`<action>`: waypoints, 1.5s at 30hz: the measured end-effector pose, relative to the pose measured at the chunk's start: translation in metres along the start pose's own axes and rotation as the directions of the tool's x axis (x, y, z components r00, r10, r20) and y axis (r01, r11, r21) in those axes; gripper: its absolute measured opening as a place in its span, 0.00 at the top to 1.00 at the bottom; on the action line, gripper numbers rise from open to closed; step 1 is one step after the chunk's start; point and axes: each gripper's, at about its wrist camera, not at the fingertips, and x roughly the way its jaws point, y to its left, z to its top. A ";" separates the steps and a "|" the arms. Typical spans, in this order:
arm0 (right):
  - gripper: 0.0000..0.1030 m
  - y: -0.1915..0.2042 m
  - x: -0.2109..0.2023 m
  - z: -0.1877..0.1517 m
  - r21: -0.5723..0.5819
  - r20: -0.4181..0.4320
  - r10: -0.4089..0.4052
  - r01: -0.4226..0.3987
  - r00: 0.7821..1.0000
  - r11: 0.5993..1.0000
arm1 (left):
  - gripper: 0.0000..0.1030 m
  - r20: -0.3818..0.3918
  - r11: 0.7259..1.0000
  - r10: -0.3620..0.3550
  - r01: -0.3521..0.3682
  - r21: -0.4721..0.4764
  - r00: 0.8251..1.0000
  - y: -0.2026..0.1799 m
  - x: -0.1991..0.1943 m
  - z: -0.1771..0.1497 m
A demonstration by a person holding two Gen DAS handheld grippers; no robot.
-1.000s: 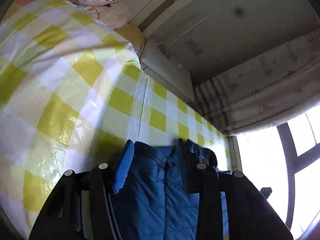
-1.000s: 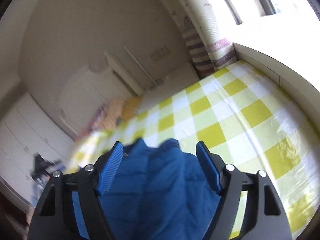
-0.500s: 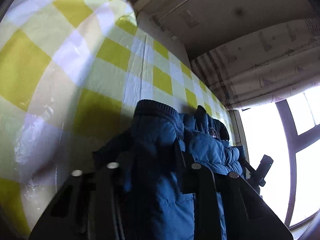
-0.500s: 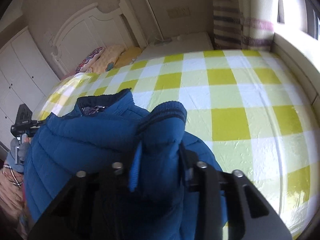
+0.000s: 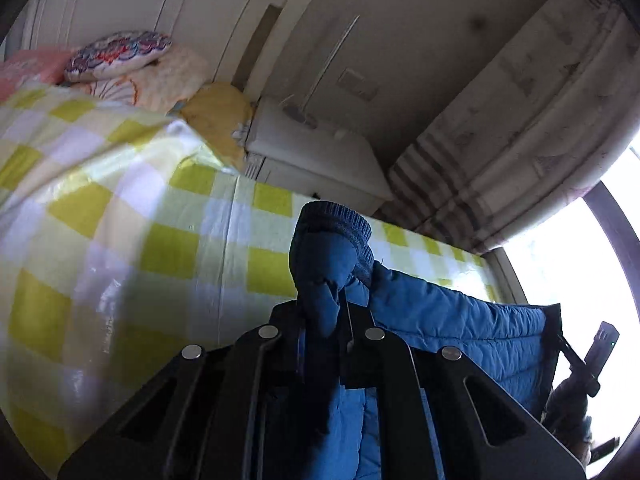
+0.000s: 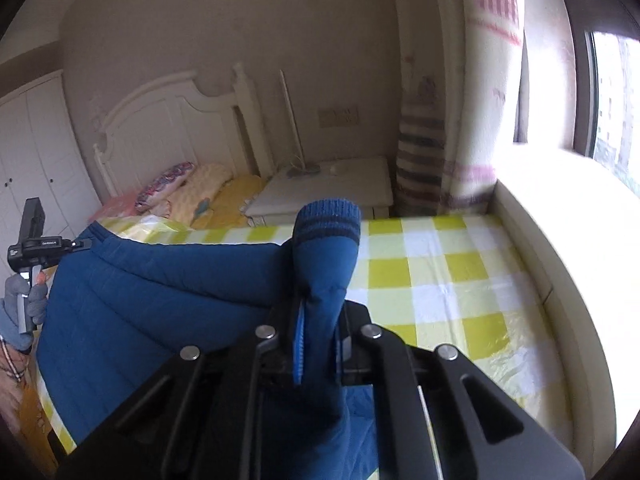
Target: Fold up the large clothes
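Note:
A blue quilted puffer jacket hangs stretched between my two grippers above a bed with a yellow and white checked cover. My left gripper is shut on one sleeve, whose ribbed cuff sticks up past the fingers. My right gripper is shut on the other sleeve, with its striped cuff upright. The jacket body spreads left in the right wrist view. The other gripper shows at the edge of each view.
Pillows lie at the white headboard. A white nightstand stands beside the bed, with a striped curtain and a window ledge to the right. A wardrobe stands at far left.
Both grippers closed on the sleeves and lifted them. The jacket rose off the bed and now stretches between them; both views tilted up toward the headboard.

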 end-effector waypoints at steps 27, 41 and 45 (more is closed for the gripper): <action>0.34 0.129 0.063 0.000 -0.123 -0.075 -0.091 0.081 0.993 0.989 | 0.06 0.136 0.840 0.308 -0.336 0.426 0.942 -0.136 0.056 -0.046; 0.27 0.124 0.123 -0.028 -0.101 -0.250 -0.012 -0.014 0.968 0.995 | 0.04 -0.057 0.915 0.251 -0.218 0.340 0.966 -0.066 0.110 -0.065; 0.25 0.121 0.124 -0.029 -0.089 -0.254 0.015 -0.039 0.967 0.995 | 0.04 -0.057 0.928 0.229 -0.200 0.314 0.972 -0.064 0.109 -0.063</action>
